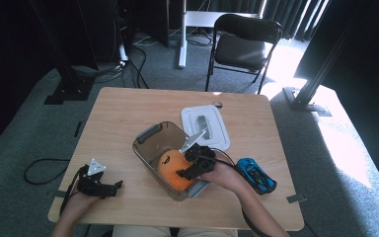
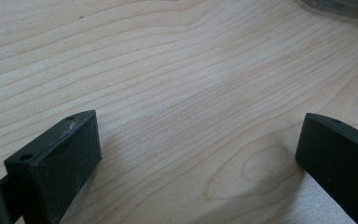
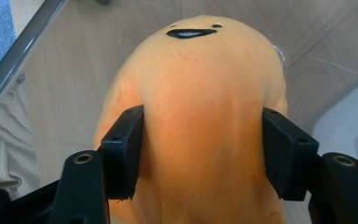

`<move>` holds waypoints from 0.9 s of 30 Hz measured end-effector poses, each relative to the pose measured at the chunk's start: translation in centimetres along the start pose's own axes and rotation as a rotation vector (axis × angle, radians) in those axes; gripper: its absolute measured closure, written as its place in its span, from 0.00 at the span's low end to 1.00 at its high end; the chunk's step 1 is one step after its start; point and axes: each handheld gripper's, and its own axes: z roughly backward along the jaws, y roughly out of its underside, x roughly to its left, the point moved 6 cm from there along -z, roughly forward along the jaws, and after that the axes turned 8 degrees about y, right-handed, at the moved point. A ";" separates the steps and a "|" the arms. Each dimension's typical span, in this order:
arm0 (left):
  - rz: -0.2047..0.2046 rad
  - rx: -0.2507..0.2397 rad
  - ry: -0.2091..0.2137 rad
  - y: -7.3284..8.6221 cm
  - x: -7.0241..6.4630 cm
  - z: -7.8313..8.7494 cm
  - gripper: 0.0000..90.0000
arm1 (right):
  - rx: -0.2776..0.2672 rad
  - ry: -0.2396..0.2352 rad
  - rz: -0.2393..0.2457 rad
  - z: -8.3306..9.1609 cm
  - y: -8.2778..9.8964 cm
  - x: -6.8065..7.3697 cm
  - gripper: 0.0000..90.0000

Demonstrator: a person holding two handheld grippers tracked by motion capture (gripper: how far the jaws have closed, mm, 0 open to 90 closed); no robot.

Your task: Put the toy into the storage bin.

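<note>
An orange plush toy (image 1: 170, 168) with a small black face (image 3: 205, 70) lies in a clear plastic container (image 1: 150, 136) at the table's middle. My right gripper (image 1: 190, 170) reaches into the container from the right. In the right gripper view its two pads (image 3: 123, 149) sit against both sides of the plush and dent it, so the right gripper (image 3: 203, 149) stands shut on it. My left gripper (image 1: 116, 186) rests low on the table near the front left corner. It (image 2: 198, 154) is open, with only bare wood between its jaws.
The container's white lid (image 1: 205, 126) lies flat just behind it. A blue toy car (image 1: 256, 175) sits to the right of my right hand. The wooden table (image 1: 123, 113) has free room at the left and back. A black chair (image 1: 244, 42) stands beyond the far edge.
</note>
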 end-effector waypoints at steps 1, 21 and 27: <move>0.000 0.000 -0.001 0.0 0.0 0.0 0.01 | 0.003 0.001 0.000 0.0 0.0 0.0 0.40; 0.002 0.000 -0.001 0.0 0.0 0.0 0.01 | -0.062 -0.012 -0.047 1.1 -0.1 -0.7 0.27; 0.002 -0.001 0.000 0.0 0.0 0.0 0.01 | -0.087 -0.032 -0.049 1.6 0.0 -0.6 0.23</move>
